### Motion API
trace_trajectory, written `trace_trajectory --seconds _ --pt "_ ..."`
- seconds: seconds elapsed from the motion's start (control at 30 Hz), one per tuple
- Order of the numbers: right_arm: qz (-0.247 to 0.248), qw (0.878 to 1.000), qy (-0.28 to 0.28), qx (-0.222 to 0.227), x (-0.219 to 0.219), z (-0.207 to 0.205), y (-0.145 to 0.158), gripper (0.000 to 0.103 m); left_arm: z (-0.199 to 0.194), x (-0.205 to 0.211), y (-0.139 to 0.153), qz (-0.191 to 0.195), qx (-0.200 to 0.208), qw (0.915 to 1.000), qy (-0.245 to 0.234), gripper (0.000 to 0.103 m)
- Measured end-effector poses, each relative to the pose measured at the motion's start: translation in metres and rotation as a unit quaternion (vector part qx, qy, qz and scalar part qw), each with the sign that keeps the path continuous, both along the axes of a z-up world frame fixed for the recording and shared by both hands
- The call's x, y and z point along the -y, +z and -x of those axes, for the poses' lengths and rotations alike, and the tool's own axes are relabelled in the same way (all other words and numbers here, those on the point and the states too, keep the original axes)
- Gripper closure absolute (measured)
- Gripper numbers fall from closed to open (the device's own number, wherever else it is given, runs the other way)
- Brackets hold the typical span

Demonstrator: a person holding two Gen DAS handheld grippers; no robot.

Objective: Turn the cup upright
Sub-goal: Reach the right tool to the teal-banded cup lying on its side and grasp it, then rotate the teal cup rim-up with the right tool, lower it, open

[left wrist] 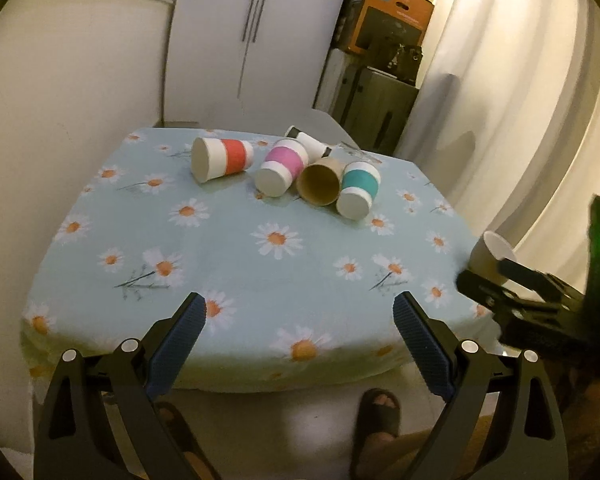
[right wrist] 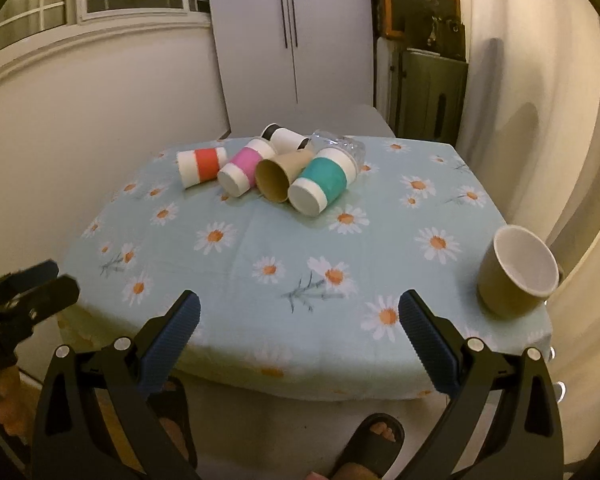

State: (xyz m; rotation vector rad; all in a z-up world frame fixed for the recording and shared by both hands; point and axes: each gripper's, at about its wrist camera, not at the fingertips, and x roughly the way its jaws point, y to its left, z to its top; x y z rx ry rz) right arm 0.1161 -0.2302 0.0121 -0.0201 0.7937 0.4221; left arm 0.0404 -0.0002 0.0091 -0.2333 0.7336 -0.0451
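Several paper cups lie on their sides in a cluster at the far middle of the table: a red-banded cup point(left wrist: 224, 158) point(right wrist: 201, 167), a pink-banded cup point(left wrist: 281, 168) point(right wrist: 242, 168), a plain brown cup point(left wrist: 321, 181) point(right wrist: 278, 176) with its mouth facing me, a teal-banded cup point(left wrist: 358, 192) point(right wrist: 322, 186), and a black-and-white cup point(right wrist: 285, 138) behind them. A brown cup with a white inside point(right wrist: 516, 276) point(left wrist: 492, 256) stands upright at the table's near right corner. My left gripper point(left wrist: 300, 316) and right gripper point(right wrist: 300, 314) are both open and empty, above the near edge.
The table point(right wrist: 260, 248) has a light-blue daisy cloth. A crumpled clear plastic cup point(right wrist: 340, 146) lies behind the teal one. A white cabinet, stacked boxes and a curtain stand behind and to the right. My sandalled feet show below the table edge.
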Motion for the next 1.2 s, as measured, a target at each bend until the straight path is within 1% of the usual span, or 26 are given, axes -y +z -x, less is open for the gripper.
trace_trajectory --seconds 0.1,0.13,0.17,0.23,0.27,0.3,0.33,0.37,0.4,0.43,0.5,0.57,0.63,0.7,0.8,0.87,0.9,0.97,1.0,1.03,1.1,1.2 --pt "-0.011 1.000 -0.016 -0.020 0.001 -0.036 0.005 0.004 -0.025 0.001 0.006 0.003 -0.013 0.9999 -0.006 0.011" --pt "-0.023 0.999 -0.027 -0.032 0.003 -0.056 0.007 0.004 -0.031 0.001 0.007 0.007 -0.016 0.9998 -0.006 0.011" --pt "-0.029 0.998 -0.036 -0.042 0.004 -0.072 0.006 0.004 -0.046 0.001 0.008 0.020 -0.023 0.9995 -0.012 0.011" --pt "-0.034 0.996 -0.054 -0.070 0.006 -0.111 0.001 0.004 -0.061 0.002 0.006 0.029 -0.033 0.9989 -0.014 0.011" --pt "-0.037 0.995 -0.053 -0.082 0.004 -0.130 -0.002 0.004 -0.074 0.003 0.003 0.026 -0.038 0.9989 -0.013 0.011" --pt "-0.037 0.993 -0.053 -0.099 0.002 -0.152 -0.008 0.004 -0.087 0.006 -0.001 0.009 -0.046 0.9989 -0.009 0.011" --pt "-0.037 0.990 -0.064 -0.123 0.001 -0.174 -0.016 0.004 -0.093 0.008 -0.004 -0.002 -0.053 0.9986 -0.007 0.011" --pt "-0.047 0.986 -0.069 -0.143 0.000 -0.187 -0.023 0.004 -0.106 0.009 -0.009 -0.005 -0.057 0.9983 -0.009 0.011" --pt "-0.072 0.979 -0.076 -0.176 0.003 -0.204 -0.033 0.004 -0.113 0.009 -0.012 -0.003 -0.063 0.9980 -0.008 0.011" --pt "-0.092 0.972 -0.087 -0.199 0.005 -0.216 -0.041 0.004 -0.117 0.007 -0.015 0.000 -0.068 0.9977 -0.007 0.011" --pt "-0.100 0.964 -0.102 -0.224 0.004 -0.233 -0.053 0.004 -0.127 0.003 -0.024 0.017 -0.071 0.9973 -0.007 0.011" --pt "-0.095 0.961 -0.108 -0.237 0.001 -0.242 -0.060 0.005 -0.134 -0.003 -0.030 0.037 -0.075 0.9965 -0.001 0.011" --pt "-0.096 0.957 -0.113 -0.251 -0.004 -0.248 -0.065 0.006 -0.138 -0.006 -0.034 0.048 -0.077 0.9959 0.002 0.011" --pt "-0.104 0.954 -0.121 -0.253 -0.005 -0.251 -0.067 0.007 -0.141 -0.008 -0.038 0.046 -0.080 0.9957 0.000 0.011" --pt "-0.122 0.947 -0.127 -0.267 -0.006 -0.256 -0.069 0.007 -0.140 -0.010 -0.045 0.036 -0.088 0.9955 -0.003 0.011" --pt "-0.158 0.935 -0.125 -0.293 -0.007 -0.259 -0.078 0.008 -0.140 -0.014 -0.054 0.031 -0.100 0.9945 0.000 0.011" --pt "-0.165 0.930 -0.133 -0.301 -0.007 -0.259 -0.081 0.008 -0.141 -0.015 -0.057 0.030 -0.105 0.9940 0.004 0.011" --pt "-0.163 0.929 -0.140 -0.302 -0.010 -0.264 -0.085 0.010 -0.143 -0.020 -0.062 0.035 -0.113 0.9929 0.004 0.011" --pt "-0.158 0.929 -0.140 -0.303 -0.012 -0.266 -0.087 0.015 -0.143 -0.021 -0.063 0.036 -0.115 0.9927 0.006 0.011" --pt "-0.159 0.927 -0.141 -0.308 -0.012 -0.269 -0.090 0.016 -0.143 -0.022 -0.063 0.038 -0.116 0.9925 0.009 0.011" --pt "-0.171 0.923 -0.136 -0.316 -0.013 -0.272 -0.093 0.022 -0.142 -0.026 -0.060 0.050 -0.115 0.9921 0.011 0.011" --pt "-0.174 0.921 -0.139 -0.319 -0.014 -0.276 -0.096 0.022 -0.140 -0.025 -0.058 0.046 -0.110 0.9929 0.010 0.011"
